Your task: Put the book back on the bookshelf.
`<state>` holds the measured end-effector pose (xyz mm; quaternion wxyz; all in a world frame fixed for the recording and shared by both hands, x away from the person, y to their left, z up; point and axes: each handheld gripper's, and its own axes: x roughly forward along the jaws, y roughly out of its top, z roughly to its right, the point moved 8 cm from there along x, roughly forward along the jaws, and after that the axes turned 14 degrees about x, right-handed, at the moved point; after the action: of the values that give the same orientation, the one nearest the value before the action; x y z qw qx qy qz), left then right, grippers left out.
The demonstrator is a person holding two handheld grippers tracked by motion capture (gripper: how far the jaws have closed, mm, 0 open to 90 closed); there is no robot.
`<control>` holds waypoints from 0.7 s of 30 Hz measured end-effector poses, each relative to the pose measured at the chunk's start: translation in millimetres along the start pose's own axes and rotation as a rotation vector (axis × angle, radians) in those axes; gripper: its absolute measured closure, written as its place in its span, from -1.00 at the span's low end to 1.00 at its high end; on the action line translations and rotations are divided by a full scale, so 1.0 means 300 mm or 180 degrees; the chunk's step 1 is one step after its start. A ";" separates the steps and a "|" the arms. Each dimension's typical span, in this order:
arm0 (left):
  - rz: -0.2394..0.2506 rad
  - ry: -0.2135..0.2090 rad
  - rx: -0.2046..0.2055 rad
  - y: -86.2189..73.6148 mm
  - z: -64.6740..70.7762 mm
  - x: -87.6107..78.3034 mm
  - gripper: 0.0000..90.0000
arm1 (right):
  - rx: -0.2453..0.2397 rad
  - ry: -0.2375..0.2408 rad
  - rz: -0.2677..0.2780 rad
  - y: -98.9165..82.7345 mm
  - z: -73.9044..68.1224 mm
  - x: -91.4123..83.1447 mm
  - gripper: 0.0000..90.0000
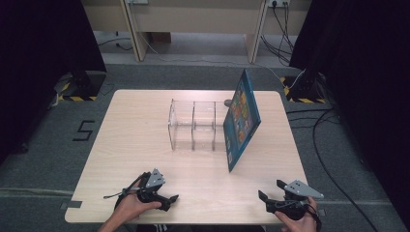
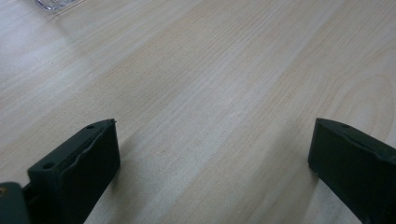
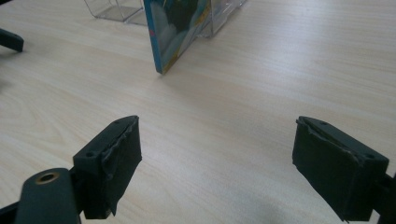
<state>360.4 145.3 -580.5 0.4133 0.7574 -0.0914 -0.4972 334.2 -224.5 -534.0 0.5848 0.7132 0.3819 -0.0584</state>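
A light wooden table (image 1: 145,140) is occupying the centre of the high view, standing on grey carpet, with dark curtains hanging at the left and right edges of the frame and cables lying on the floor at the upper right.

A clear acrylic rack (image 1: 192,124) with upright dividers is sitting just above the middle of the frame. A blue picture book (image 1: 241,118) is standing on edge and tilted, leaning against the right end of the rack. In the right gripper view, the book (image 3: 175,30) and the rack (image 3: 116,9) are appearing at the upper centre of the frame, well apart from the jaws.

The left gripper (image 1: 164,198) is resting in a hand at the lower left of centre, close to the table's near edge. In the left gripper view its jaws are standing spread wide, with bare tabletop (image 2: 210,93) between them.

The right gripper (image 1: 270,191) is sitting in a hand at the lower right of the frame. In the right gripper view (image 3: 217,154) its jaws are standing spread wide, pinching nothing, with bare wood between them.
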 end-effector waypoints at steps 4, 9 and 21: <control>-0.0001 -0.0001 -0.0003 0.000 0.001 0.000 -0.98 | -0.0030 -0.0016 -0.0071 -0.015 0.000 -0.004 -0.64; -0.0022 -0.0011 0.0004 -0.002 0.003 -0.002 -1.00 | -0.0030 -0.0064 -0.0135 -0.032 0.011 -0.013 -0.64; -0.0012 -0.0016 0.0012 -0.006 0.014 -0.007 -1.00 | -0.0120 -0.0141 -0.0315 -0.068 0.020 -0.020 -0.63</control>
<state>355.5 145.4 -581.0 0.4107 0.7571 -0.0920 -0.4997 319.6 -232.1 -548.8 0.6029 0.6809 0.4047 -0.0957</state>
